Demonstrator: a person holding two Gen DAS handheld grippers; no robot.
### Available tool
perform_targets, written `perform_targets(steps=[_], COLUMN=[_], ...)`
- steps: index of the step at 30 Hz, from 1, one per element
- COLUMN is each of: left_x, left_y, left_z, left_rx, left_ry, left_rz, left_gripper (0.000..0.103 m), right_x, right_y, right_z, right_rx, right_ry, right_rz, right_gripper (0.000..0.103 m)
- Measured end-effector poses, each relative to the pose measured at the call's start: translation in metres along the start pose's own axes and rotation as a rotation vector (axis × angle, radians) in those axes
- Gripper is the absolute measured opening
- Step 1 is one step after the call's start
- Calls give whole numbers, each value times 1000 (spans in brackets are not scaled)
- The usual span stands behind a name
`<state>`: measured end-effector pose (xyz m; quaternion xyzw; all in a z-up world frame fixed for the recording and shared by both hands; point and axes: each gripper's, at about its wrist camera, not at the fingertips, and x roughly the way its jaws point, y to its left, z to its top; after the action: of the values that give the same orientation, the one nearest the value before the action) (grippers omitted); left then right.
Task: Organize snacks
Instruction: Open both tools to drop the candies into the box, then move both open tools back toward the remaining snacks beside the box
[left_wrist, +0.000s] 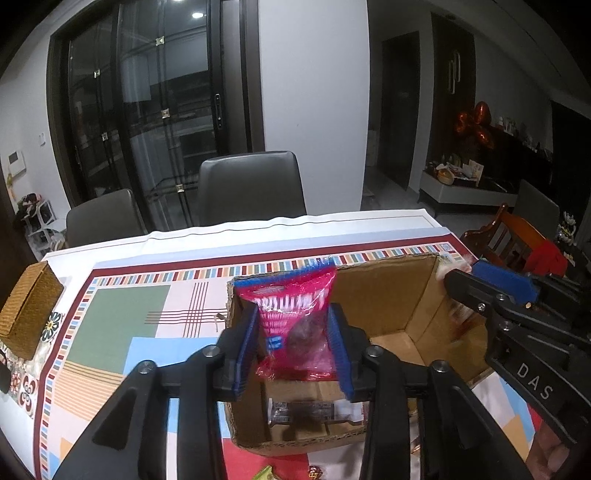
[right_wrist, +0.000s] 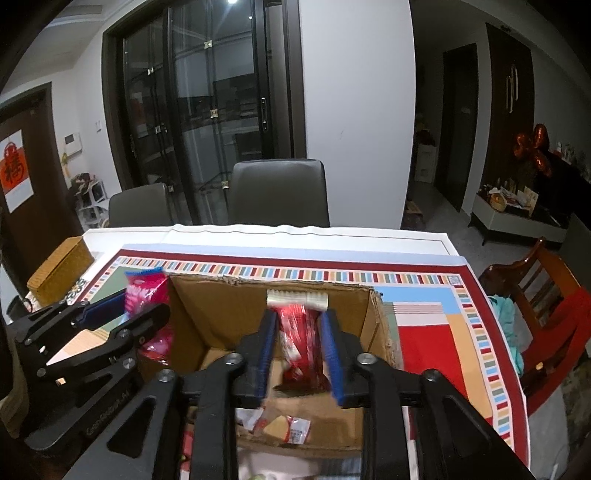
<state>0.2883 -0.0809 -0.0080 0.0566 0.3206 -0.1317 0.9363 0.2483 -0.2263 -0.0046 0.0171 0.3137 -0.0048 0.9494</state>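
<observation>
**Hand-held grippers slack over the box, two packets nearly in**

Left hand-held gripper (left_wrist: 293, 332): parted over the left end of the cardboard box (left_wrist: 380, 295), pink packet (left_wrist: 291, 314) upright and loose between the pads, apparently not pinched (blurred, so probably dropping).

Right hand-held gripper (right_wrist: 299, 347): likewise spread, over the right end of the same box; red packet (right_wrist: 301, 339) between the pads with a gap on either side, lower end already below the rim.

Done so far, judging by the contents: at least a clear-wrapped bar (left_wrist: 314, 408) and a small red-and-white sachet (right_wrist: 291, 430) lying on the box floor.

Left to do: let both packets settle inside, then fetch what lies on the worktop (left_wrist: 118, 321) near the front edge, such as a green wrapper (left_wrist: 266, 472) and a small red sweet (left_wrist: 314, 472). Exact count of remaining snacks impossible to tell from here.
</observation>
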Motion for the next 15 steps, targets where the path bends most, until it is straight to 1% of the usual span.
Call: perform_targets(steps=[1, 2, 3, 5, 7, 9, 15], left_x=[-1, -2, -2, -4, -5, -8, -17], left_y=[0, 1, 0, 2, 3, 4, 1], left_z=[0, 0, -1, -1, -2, -2, -3], left_rx=[0, -2, -4, -10, -18, -22, -19], left_ry=[-2, -7, -11, -16, -18, -22, -34], left_rz=[5, 11, 16, 24, 29, 33, 39], left_gripper=[52, 56, 62, 68, 73, 75, 77], right_x=[-1, -3, -5, -7, -11, -12, -21], right_y=[0, -2, -3, -4, -6, -8, -7], right_z=[1, 1, 2, 2, 3, 4, 4], right_rx=[2, 7, 10, 13, 19, 24, 32], right_ry=[-4, -12, -19, -27, -32, -34, -41], right_rz=[-7, -17, -25, -41, -59, -66, -68], right_gripper=[47, 59, 67, 72, 75, 77, 77])
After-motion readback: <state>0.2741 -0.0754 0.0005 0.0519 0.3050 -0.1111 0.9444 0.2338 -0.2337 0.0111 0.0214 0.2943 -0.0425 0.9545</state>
